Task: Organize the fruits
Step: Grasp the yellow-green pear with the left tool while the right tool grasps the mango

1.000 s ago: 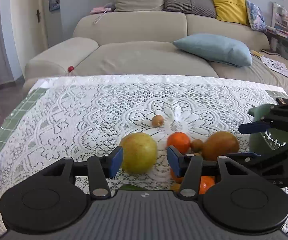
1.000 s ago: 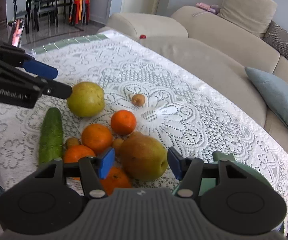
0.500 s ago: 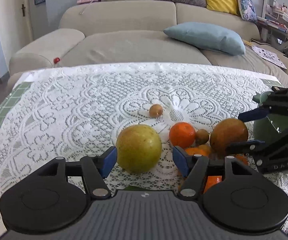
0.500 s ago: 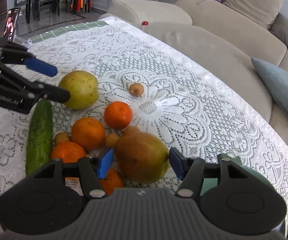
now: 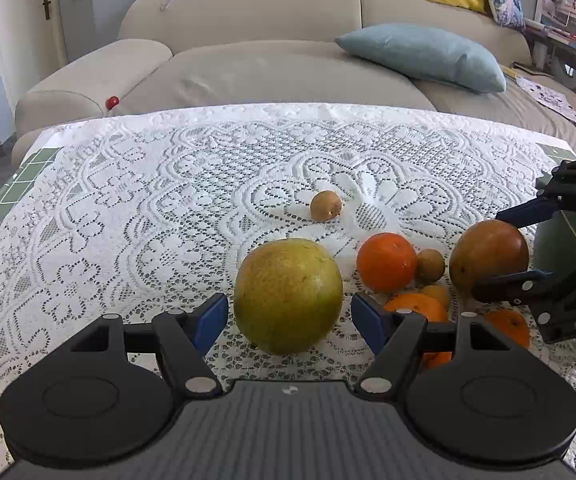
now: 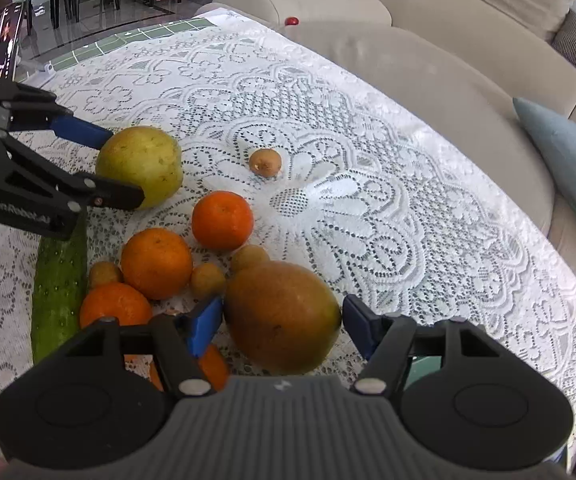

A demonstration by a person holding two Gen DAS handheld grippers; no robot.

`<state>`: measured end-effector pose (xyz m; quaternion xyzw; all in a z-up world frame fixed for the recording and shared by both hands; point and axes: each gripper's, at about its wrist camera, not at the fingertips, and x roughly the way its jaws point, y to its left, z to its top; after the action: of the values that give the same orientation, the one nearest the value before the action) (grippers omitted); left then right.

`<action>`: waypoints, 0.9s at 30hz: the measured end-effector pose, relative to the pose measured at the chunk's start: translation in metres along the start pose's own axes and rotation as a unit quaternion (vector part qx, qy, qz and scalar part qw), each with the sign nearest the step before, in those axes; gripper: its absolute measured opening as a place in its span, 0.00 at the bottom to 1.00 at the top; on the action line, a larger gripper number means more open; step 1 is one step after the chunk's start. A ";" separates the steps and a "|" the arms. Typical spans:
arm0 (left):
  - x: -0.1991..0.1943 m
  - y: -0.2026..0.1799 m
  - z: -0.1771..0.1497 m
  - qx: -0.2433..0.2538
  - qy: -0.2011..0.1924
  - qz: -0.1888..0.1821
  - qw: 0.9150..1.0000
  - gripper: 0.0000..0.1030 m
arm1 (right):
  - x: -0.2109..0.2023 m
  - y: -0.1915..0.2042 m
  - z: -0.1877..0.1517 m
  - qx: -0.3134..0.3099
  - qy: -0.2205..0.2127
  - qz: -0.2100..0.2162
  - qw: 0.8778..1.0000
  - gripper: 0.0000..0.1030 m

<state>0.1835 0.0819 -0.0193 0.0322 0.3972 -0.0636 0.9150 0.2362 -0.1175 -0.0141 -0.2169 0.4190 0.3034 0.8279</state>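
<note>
A big yellow-green round fruit [image 5: 288, 294] rests on the lace tablecloth [image 5: 136, 208]. It lies between the blue pads of my left gripper [image 5: 289, 324], whose jaws are opening, with a small gap on each side. A brown-green mango [image 6: 282, 316] lies between the pads of my right gripper [image 6: 284, 328]; these jaws are opening too and stand close to its skin. Each gripper also shows in the other view: the left gripper [image 6: 116, 166] beside the yellow-green fruit [image 6: 144, 164], the right gripper [image 5: 511, 250] around the mango [image 5: 487, 256].
Three oranges [image 6: 222, 220] [image 6: 156, 262] [image 6: 114, 304] and small brown fruits [image 6: 207, 278] cluster left of the mango. One small brown fruit [image 6: 264, 161] lies apart. A cucumber [image 6: 58, 292] lies at the left. A green container [image 5: 559, 248] stands at the right. A beige sofa [image 5: 272, 60] runs behind.
Both grippers have moved forward and down toward the fruit, and their jaws have widened. The yellow-green fruit now sits between the left pads, the mango between the right pads.
</note>
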 end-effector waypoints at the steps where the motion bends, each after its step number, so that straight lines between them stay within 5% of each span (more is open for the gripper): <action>1: 0.002 0.000 0.000 -0.001 0.001 0.001 1.000 0.80 | 0.001 -0.001 0.001 0.000 0.003 0.003 1.000 0.62; 9: 0.014 -0.001 0.002 0.000 0.012 0.006 1.000 0.80 | 0.009 0.003 0.001 -0.015 0.011 0.008 1.000 0.68; 27: 0.020 0.001 0.002 -0.021 0.016 0.007 1.000 0.71 | 0.003 0.012 -0.005 -0.032 -0.007 -0.005 0.999 0.62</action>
<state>0.1988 0.0808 -0.0324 0.0166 0.4132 -0.0481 0.9092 0.2265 -0.1107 -0.0210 -0.2430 0.4019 0.3144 0.8250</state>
